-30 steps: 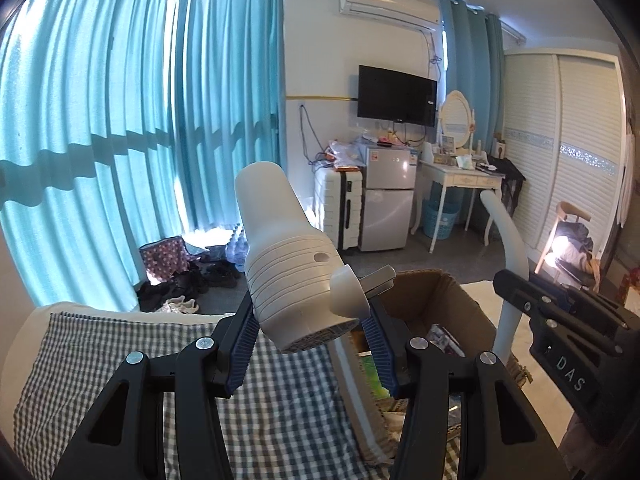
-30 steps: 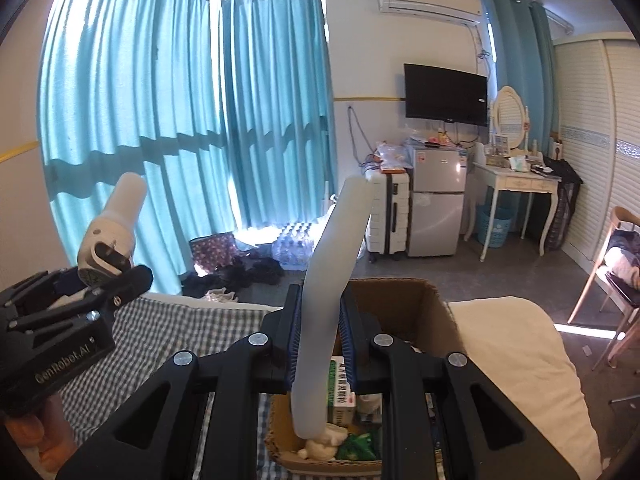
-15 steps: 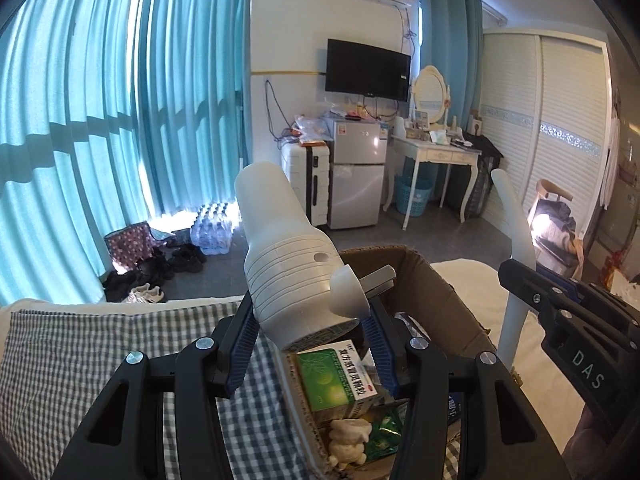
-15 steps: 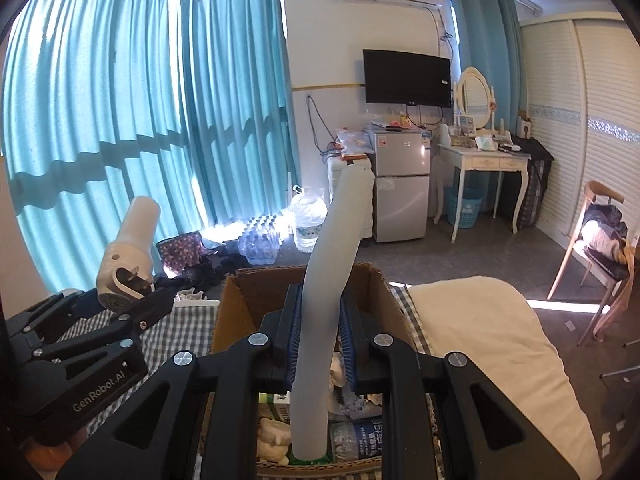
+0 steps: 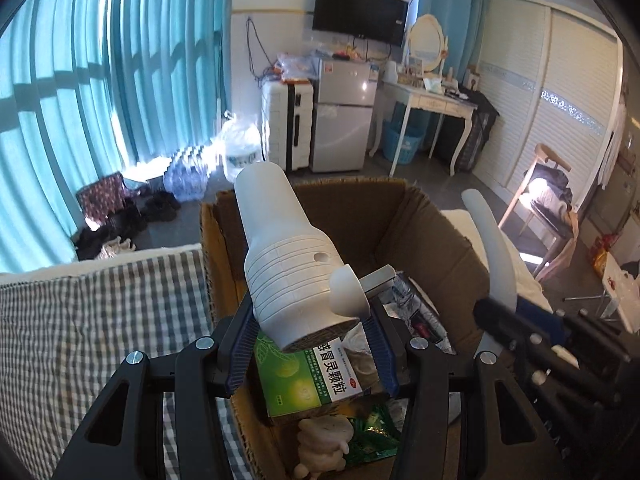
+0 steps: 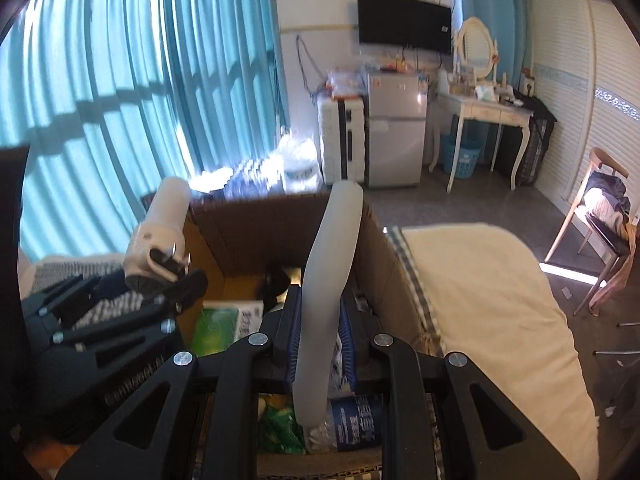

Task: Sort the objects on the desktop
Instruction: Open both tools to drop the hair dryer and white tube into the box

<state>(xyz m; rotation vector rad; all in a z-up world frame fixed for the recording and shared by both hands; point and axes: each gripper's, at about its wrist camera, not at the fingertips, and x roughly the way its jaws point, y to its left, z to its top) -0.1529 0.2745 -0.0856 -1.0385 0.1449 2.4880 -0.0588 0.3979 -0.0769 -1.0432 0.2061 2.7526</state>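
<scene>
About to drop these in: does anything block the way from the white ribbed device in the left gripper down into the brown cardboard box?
Nothing blocks the open box. The white ribbed device hangs above a green medicine carton already lying inside.

Sunlit teal curtains [image 5: 100, 80], wall television [image 5: 360, 18], small fridge [image 5: 342, 116], white dressing table [image 5: 432, 104], slatted wardrobe [image 5: 560, 92]

A: We log the white dryer body [image 5: 288, 268] as smooth matt plastic, ribbed at its wide end; the cardboard box [image 5: 424, 232] is rough brown paperboard.

B: We add the green medicine carton [image 5: 316, 376] as glossy printed paper, the checked cloth [image 5: 100, 312] as woven fabric, and the pale curved handle [image 6: 332, 276] as matt.
</scene>
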